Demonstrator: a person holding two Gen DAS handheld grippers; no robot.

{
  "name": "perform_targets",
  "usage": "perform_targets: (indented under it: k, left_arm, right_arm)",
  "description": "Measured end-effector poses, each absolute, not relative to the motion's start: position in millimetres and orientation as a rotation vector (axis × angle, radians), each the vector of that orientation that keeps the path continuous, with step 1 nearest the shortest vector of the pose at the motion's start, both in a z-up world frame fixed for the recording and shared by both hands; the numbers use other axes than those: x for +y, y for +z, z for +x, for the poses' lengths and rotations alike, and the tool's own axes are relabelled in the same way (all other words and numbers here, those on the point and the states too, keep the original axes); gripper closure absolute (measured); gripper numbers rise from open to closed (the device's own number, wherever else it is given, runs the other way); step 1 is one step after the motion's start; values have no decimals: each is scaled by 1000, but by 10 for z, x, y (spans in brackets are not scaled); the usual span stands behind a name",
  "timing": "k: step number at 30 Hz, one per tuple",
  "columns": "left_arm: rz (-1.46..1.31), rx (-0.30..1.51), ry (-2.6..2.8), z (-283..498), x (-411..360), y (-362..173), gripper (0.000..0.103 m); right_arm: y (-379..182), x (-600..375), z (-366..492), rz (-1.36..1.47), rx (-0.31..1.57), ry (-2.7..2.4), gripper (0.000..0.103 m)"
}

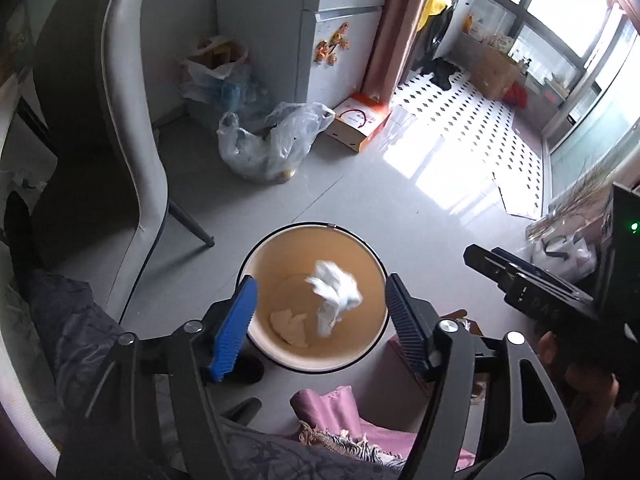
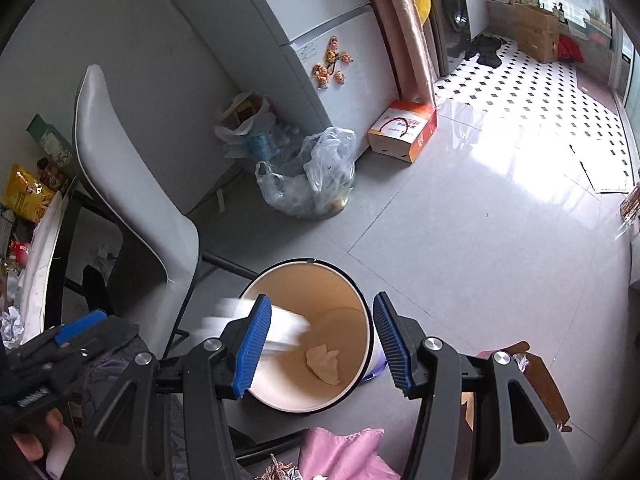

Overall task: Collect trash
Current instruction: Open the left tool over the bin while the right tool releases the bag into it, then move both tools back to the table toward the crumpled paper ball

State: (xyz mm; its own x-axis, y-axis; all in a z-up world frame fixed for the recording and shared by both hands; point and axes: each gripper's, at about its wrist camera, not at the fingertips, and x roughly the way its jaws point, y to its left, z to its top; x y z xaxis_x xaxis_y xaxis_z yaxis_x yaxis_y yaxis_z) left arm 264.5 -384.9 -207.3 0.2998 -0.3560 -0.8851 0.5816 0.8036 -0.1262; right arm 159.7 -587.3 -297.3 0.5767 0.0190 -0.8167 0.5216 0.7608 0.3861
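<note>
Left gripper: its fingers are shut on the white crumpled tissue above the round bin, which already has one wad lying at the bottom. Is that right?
Not quite. The left gripper has its fingers spread apart, and the white crumpled tissue is loose between them, blurred, above the round bin; the left wrist view shows this. One wad at the bottom is correct.

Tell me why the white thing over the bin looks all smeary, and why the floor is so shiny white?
In the left wrist view the white tissue is smeared because it is moving above the bin; in the right wrist view it is a blurrier white streak. In both views, window light glares off the floor, washing out the tiles.
</note>
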Motion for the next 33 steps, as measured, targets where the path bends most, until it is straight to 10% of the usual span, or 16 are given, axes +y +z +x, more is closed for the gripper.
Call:
perform_targets:
  k: [5, 18, 33]
  left_arm:
    - [181, 1078, -565, 2666, -3606, -1837, 21]
    - [46, 846, -440, 2384, -2746, -959, 6]
    - [-154, 692, -284, 1915, -1308, -517, 6]
  right_arm:
    - [-2846, -5790, 1633, 650, 901, -284, 49]
    - [-2068, -5204, 1684, 538, 746, -171, 7]
    - [-1335, -4132, 1653, 408, 684, -26, 8]
